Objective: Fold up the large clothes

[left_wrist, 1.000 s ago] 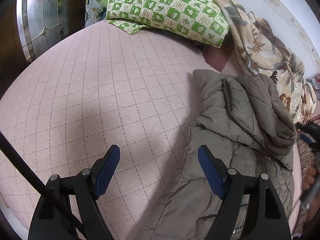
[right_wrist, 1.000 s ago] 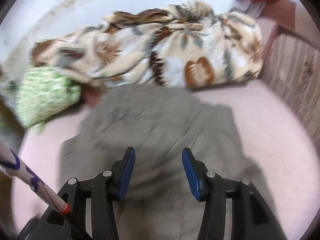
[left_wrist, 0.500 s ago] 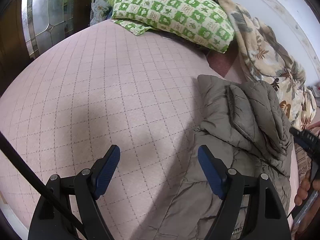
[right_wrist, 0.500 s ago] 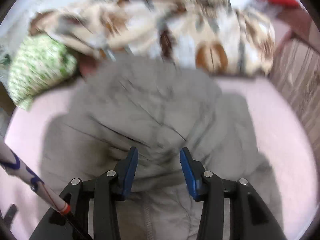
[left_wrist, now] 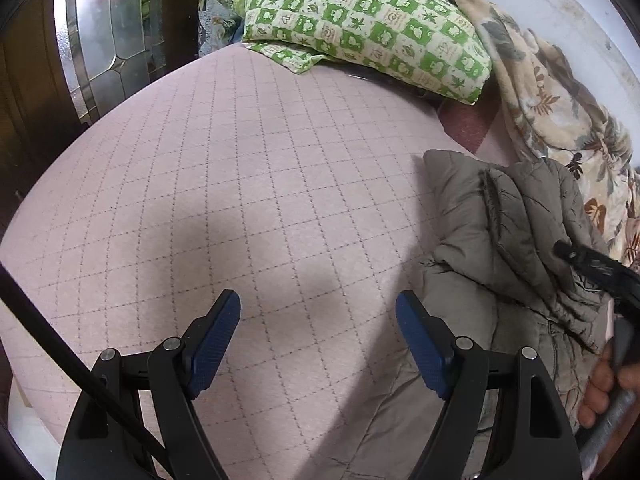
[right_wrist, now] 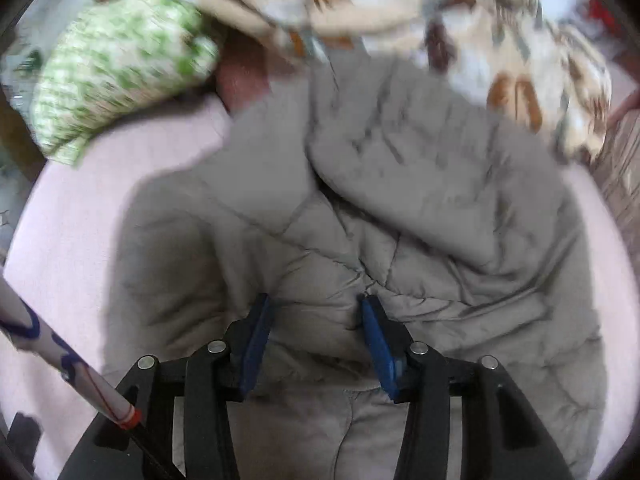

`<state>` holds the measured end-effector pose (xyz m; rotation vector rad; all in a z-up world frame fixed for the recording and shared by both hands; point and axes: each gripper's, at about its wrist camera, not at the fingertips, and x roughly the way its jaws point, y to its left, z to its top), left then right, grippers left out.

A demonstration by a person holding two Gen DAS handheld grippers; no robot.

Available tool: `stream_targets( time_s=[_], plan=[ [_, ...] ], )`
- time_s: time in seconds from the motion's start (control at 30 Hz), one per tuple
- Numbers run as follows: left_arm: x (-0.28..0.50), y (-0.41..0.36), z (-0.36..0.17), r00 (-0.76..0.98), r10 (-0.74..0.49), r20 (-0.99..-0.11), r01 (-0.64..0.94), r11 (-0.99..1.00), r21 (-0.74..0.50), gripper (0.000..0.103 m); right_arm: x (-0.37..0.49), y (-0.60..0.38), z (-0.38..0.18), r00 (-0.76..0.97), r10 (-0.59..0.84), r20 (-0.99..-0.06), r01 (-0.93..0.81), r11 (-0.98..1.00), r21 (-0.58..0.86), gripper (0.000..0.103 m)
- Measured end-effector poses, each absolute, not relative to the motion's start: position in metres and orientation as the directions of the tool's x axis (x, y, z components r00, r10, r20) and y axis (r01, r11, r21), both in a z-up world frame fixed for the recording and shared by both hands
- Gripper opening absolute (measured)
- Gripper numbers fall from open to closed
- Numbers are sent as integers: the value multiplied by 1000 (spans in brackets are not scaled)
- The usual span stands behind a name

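Right wrist view, blurred: right gripper [right_wrist: 316, 322] apart, apparently straddling grey puffer jacket [right_wrist: 360, 216] ridge. Left gripper [left_wrist: 318, 320] apart over bed [left_wrist: 224, 184]. Next: pinch, fold.

Soft even indoor light, left view sharp, right view motion-blurred, fisheye bending at edges, dark vignetted corners

We have brought our right gripper [right_wrist: 316, 328] down from above the grey padded jacket [right_wrist: 360, 208] until its blue pads press into a bunched fold, with the jaws narrower than a second ago though still apart. Our left gripper [left_wrist: 318, 332] has drifted left, so the jacket now sits nearer the right edge of its view and more of the green checked pillow [left_wrist: 372, 28] shows.
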<state>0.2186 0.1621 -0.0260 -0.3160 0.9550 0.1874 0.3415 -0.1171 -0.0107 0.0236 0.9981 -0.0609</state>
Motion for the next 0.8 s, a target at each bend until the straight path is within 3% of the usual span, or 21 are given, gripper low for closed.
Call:
stream_targets(
  time_s=[0.13, 0.23, 0.3, 0.33, 0.37, 0.47, 0.67, 0.8],
  plan=[
    [216, 167, -26, 564, 23, -825, -305, 934, -183, 79, 323, -84, 16, 596, 44, -802, -69, 998, 3, 51],
    [215, 168, -26, 568, 33, -822, -306, 936, -174, 79, 332, -62, 2, 545, 109, -831, -110, 992, 58, 51],
    [217, 168, -27, 568, 48, -822, -307, 938, -158, 79, 345, -51, -28, 461, 112, -880, -98, 992, 75, 52],
    [218, 167, -28, 566, 49, -823, -308, 939, -156, 79, 354, -47, -42, 415, 111, -903, -93, 993, 79, 59],
    [218, 167, -29, 563, 48, -825, -309, 938, -155, 79, 356, -40, -55, 389, 73, -918, -96, 995, 38, 59],
    [219, 166, -30, 560, 32, -828, -301, 939, -167, 79, 342, -27, -37, 442, 38, -896, -140, 990, -27, 63],
    [209, 149, -25, 577, 20, -816, -230, 963, -139, 79, 273, -79, 7, 463, 92, -882, -157, 987, 21, 66],
    [197, 137, -24, 581, 10, -814, -188, 974, -123, 79, 206, -153, 22, 483, 33, -875, -70, 998, -1, 66]
  ],
)
